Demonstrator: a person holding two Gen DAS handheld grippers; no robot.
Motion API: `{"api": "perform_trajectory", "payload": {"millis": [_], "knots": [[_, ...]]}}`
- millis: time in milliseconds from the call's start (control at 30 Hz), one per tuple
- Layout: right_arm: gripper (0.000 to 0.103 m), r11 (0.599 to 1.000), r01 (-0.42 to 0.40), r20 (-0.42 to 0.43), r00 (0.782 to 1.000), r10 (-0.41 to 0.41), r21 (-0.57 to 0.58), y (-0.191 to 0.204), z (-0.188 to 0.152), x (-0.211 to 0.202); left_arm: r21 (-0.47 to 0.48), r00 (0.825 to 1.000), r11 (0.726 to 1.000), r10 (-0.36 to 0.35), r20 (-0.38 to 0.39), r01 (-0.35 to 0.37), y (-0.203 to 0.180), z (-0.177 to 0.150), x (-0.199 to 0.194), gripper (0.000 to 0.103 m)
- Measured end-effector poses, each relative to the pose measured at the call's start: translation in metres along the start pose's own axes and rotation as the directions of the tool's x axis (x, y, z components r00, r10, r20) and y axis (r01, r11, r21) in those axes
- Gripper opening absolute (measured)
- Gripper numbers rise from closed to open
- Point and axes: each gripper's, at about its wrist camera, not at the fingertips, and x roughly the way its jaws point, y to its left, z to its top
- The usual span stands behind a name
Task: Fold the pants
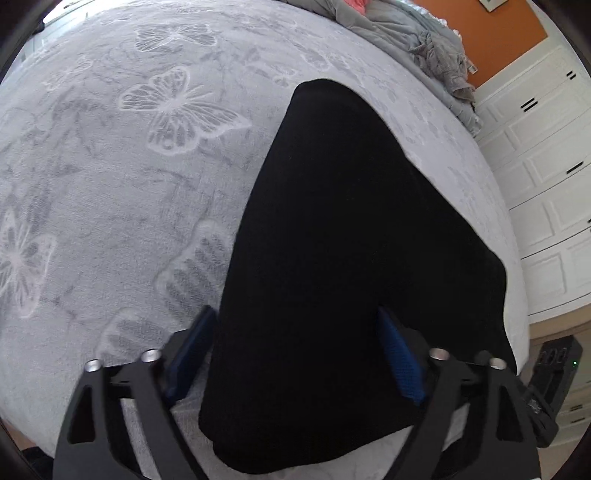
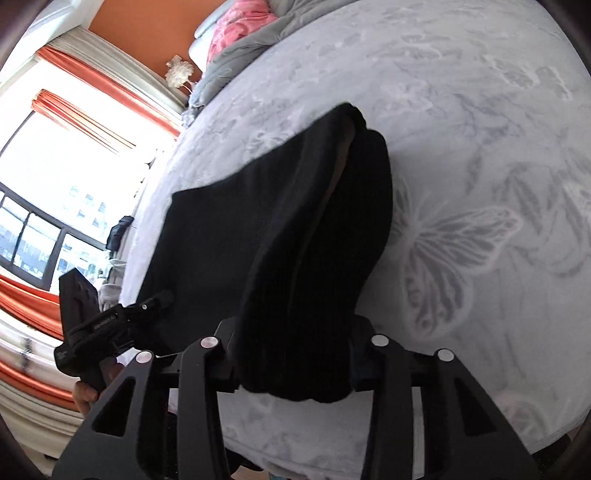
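The black pants [image 1: 332,240] lie on a grey bed cover with butterfly patterns [image 1: 110,184]. In the left wrist view my left gripper [image 1: 295,354] has its blue pads wide apart, one on each side of the near end of the pants. In the right wrist view my right gripper [image 2: 295,354] has black fabric of the pants [image 2: 295,258] bunched thickly between its fingers, which are hidden by the cloth. The left gripper shows in the right wrist view [image 2: 110,321], at the pants' left edge.
A crumpled grey duvet [image 1: 424,40] and a pink pillow [image 2: 236,26] lie at the bed's far end. White cabinet doors [image 1: 546,177] stand beside the bed. A bright window with orange curtains [image 2: 55,184] is on the other side.
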Motion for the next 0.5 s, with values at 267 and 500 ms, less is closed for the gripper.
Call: {"api": "perform_trajectory", "payload": {"millis": [267,500], "knots": [[0.076,0.998,0.070,-0.072,0.995,-0.070,-0.004,-0.027,-0.030,0.005,-0.102,0.999,0.994,-0.044,-0.027,0.041,0.016,-0.046,-0.031,0.063],[0.087,0.999,0.046,-0.024,0.999,-0.045,0.020,-0.021,-0.031,0.006,-0.088,0.999,0.995,0.048,0.017,-0.047,-0.006,-0.047,-0.017,0.087]]}}
